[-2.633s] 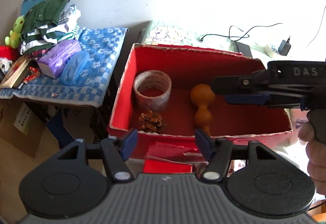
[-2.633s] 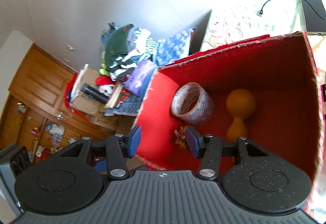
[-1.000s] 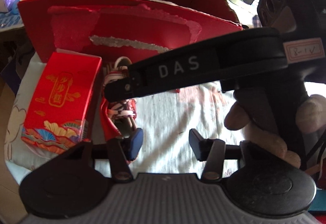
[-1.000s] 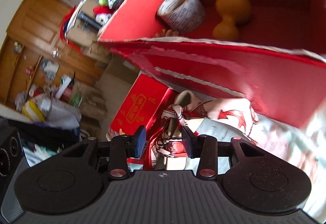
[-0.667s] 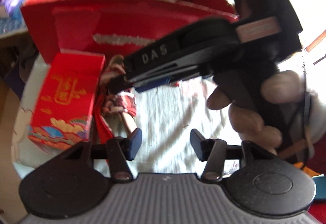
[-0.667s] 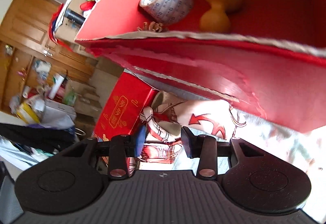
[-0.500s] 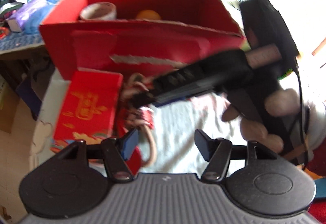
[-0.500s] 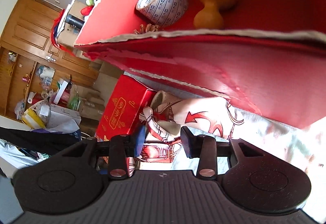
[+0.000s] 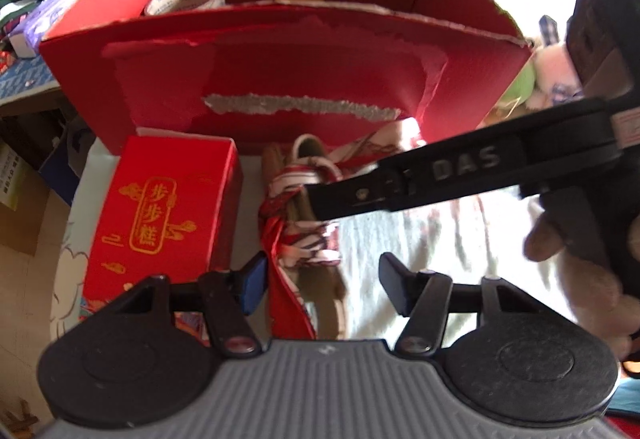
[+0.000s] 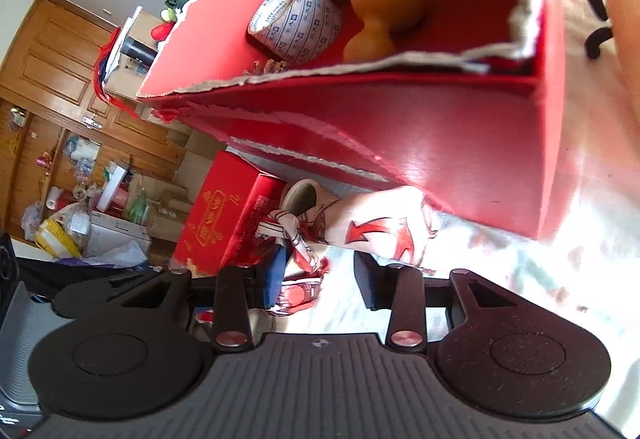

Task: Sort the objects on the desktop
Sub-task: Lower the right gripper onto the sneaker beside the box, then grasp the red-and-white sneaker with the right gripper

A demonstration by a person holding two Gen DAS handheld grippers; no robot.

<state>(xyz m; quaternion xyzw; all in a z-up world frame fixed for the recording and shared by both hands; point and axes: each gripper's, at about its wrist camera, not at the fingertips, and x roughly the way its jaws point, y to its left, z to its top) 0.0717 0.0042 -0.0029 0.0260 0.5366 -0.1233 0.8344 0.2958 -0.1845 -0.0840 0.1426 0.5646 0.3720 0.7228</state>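
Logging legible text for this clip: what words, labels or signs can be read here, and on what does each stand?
"DAS": raised letters on the right gripper finger arm, left wrist view.
"步步糕": gold characters on the small red box.
Printed pattern on the tape roll in the large red box: too small to read.
Handwritten white sticker on the right gripper body: blurred, unreadable.
Small print on the small red box's side: unreadable.

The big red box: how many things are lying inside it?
3 show in the red box: a tape roll at left, an orange gourd beside it, and a pine cone behind the near wall. More may be hidden.
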